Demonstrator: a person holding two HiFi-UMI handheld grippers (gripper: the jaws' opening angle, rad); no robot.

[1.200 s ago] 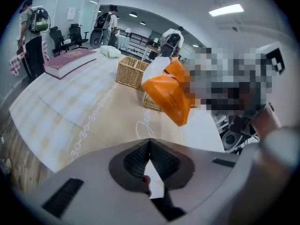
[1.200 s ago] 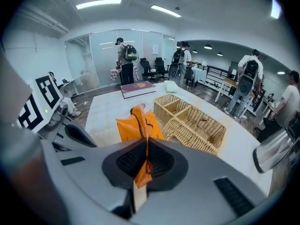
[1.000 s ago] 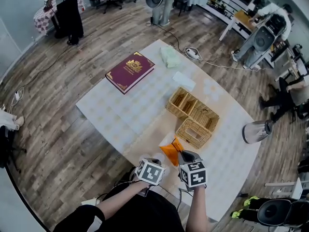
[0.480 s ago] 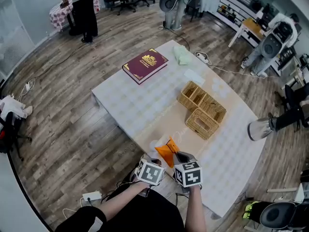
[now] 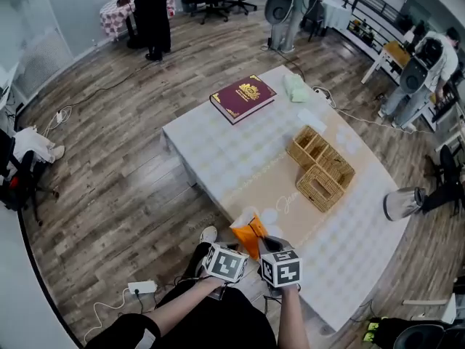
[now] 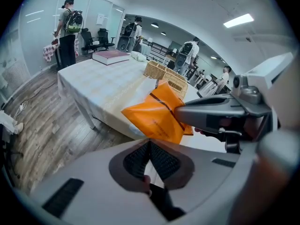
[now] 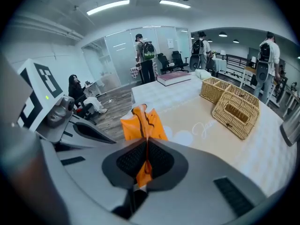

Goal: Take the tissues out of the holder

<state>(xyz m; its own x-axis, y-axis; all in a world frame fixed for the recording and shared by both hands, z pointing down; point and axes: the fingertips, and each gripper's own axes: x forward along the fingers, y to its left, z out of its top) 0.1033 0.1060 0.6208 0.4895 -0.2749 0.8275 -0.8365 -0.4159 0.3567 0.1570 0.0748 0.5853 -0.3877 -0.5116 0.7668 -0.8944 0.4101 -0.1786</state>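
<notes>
An orange tissue packet [image 5: 249, 235] hangs at the near edge of the white table [image 5: 218, 147], pinched by my right gripper [image 5: 263, 244], which is shut on its lower edge [image 7: 140, 123]. The wicker tissue holder [image 5: 325, 187] with a slot in its lid lies farther right on the table, well apart from the packet. My left gripper [image 5: 236, 247] sits just left of the right one, jaws together, not on the packet [image 6: 157, 116]. A thin pale sliver shows between its pads; I cannot tell what it is.
An open wicker basket [image 5: 309, 145] adjoins the holder. A maroon book [image 5: 243, 98], a green cloth [image 5: 296, 87] and a white tissue [image 5: 312, 120] lie at the far end. A silver object [image 5: 402, 203] stands right of the table. A person [image 5: 154, 13] stands far back.
Both grippers and the orange packet have drawn back from the wicker holder toward the table's near edge. The right grip on the packet is unchanged.
</notes>
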